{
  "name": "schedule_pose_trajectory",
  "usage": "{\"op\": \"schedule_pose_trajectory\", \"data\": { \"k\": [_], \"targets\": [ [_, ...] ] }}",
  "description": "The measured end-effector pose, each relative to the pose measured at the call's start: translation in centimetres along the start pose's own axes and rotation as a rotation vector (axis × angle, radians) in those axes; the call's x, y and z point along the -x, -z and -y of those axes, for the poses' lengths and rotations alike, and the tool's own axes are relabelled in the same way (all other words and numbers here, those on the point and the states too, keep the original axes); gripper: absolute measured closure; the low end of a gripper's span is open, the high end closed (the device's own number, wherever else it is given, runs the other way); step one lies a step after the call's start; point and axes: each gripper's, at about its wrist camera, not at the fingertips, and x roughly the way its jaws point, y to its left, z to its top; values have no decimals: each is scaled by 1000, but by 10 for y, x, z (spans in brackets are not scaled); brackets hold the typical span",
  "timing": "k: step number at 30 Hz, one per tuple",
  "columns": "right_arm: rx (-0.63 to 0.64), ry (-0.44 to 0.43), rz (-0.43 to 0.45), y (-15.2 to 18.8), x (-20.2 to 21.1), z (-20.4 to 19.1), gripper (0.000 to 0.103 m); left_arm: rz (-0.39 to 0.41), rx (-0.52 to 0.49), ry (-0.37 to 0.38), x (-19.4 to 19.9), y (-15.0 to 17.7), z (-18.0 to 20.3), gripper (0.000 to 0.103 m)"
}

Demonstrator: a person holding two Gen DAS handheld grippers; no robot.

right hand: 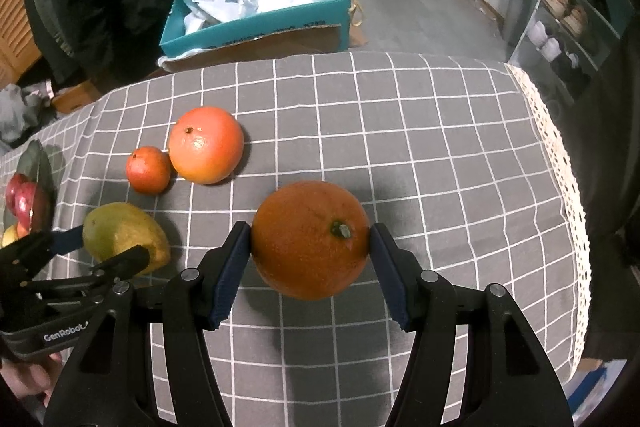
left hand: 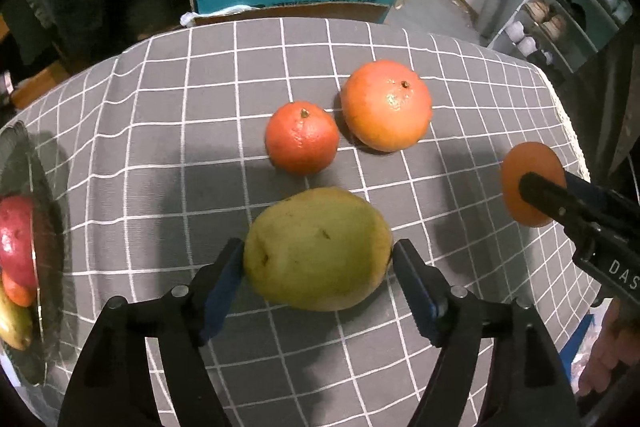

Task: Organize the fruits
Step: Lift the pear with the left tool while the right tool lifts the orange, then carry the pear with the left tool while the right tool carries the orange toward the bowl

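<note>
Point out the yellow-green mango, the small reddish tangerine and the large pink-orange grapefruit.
Yellow-green mango (left hand: 318, 247): left wrist view, middle of its skin.
Small reddish tangerine (left hand: 302, 143): left wrist view, centre, below the stem.
Large pink-orange grapefruit (right hand: 206, 145): right wrist view, centre of its rind.

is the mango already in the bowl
No, the mango lies on the checked cloth between the left gripper's fingers, apart from the bowl.
</note>
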Motion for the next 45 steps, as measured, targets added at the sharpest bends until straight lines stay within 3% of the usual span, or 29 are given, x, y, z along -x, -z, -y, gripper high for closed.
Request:
{"op": "schedule_pose_trajectory", "data": {
  "k": [10,22,45],
  "targets": [
    [-10,-3,-13,1,-6,4,42,-18,-15,18,-17,0,4,28],
    [0,0,1,0,-3,0,42,0,-54,-12,-8,8,12,29],
    [84,-8,138,-10,58,-32,42,209,-20,-68,97,2,-14,29]
  ]
}}
